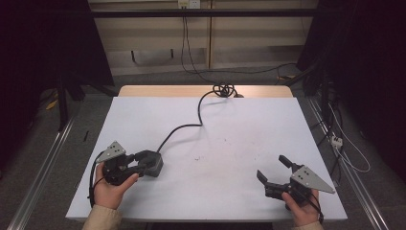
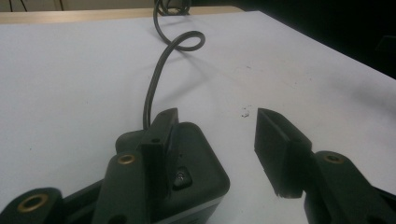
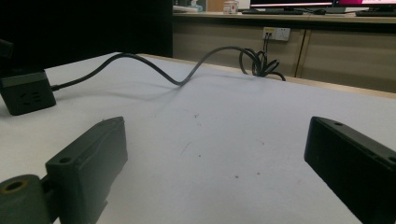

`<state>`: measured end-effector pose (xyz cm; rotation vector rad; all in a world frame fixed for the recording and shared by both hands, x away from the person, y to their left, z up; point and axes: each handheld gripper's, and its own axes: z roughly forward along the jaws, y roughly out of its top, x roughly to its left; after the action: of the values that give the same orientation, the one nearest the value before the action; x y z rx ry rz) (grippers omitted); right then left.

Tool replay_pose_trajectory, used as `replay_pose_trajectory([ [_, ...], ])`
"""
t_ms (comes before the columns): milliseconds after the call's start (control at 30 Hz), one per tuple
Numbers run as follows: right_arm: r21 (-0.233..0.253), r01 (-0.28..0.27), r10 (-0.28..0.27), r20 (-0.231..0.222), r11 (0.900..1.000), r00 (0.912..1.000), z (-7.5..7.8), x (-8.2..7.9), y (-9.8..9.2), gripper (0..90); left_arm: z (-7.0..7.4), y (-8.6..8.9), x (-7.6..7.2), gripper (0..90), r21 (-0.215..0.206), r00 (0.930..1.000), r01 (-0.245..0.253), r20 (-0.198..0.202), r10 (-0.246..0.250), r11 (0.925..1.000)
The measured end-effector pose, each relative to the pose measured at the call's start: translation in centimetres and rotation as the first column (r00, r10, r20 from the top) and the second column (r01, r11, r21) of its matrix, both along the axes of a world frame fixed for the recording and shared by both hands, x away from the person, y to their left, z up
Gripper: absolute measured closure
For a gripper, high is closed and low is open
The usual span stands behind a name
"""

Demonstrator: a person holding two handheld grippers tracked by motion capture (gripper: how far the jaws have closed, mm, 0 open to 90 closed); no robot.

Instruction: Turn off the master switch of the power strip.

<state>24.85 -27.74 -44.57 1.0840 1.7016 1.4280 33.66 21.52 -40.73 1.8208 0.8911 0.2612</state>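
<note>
We see a white table [image 1: 249,124] with both grippers near its front edge and open surface between them.

The left gripper [image 1: 143,162] at 8 o'clock stands with jaws wide apart; one jaw touches the dark, boxy power adapter [image 1: 152,163], the other is clear of it, so nothing is clamped. Its grey cable [image 1: 189,125] snakes toward 12 o'clock, coiling at the far edge. The right gripper [image 1: 273,170] at 4 o'clock gapes wide, holding nothing.

My right gripper [image 3: 215,158] gapes wide above the white table [image 3: 224,135]; the dark socket block [image 3: 25,91] sits far left, its cable [image 3: 177,74] trailing behind.
</note>
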Motion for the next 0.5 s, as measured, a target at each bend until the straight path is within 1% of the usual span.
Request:
replay_pose_trajectory([
  [200, -0.005, -0.007, 0.007, 0.000, 1.000, 1.0000, -0.01, 0.06, 0.15, 5.2, -0.02, 0.04, 0.05, 42.6, -0.013, 0.9999, 0.011, -0.006, -0.011, 0.9999],
  [267, -0.005, -0.006, 0.006, 0.000, 1.000, 1.0000, 0.00, 0.04, 0.12, 5.2, -0.06, 0.03, 0.13, 40.4, -0.012, 0.9998, 0.018, -0.013, -0.018, 0.9998],
  [500, -0.002, -0.002, 0.002, 0.000, 1.000, 1.0000, 0.00, -0.06, 0.02, 5.2, -0.08, -0.01, 0.29, 32.2, -0.005, 0.9995, 0.032, -0.007, -0.032, 0.9995],
])
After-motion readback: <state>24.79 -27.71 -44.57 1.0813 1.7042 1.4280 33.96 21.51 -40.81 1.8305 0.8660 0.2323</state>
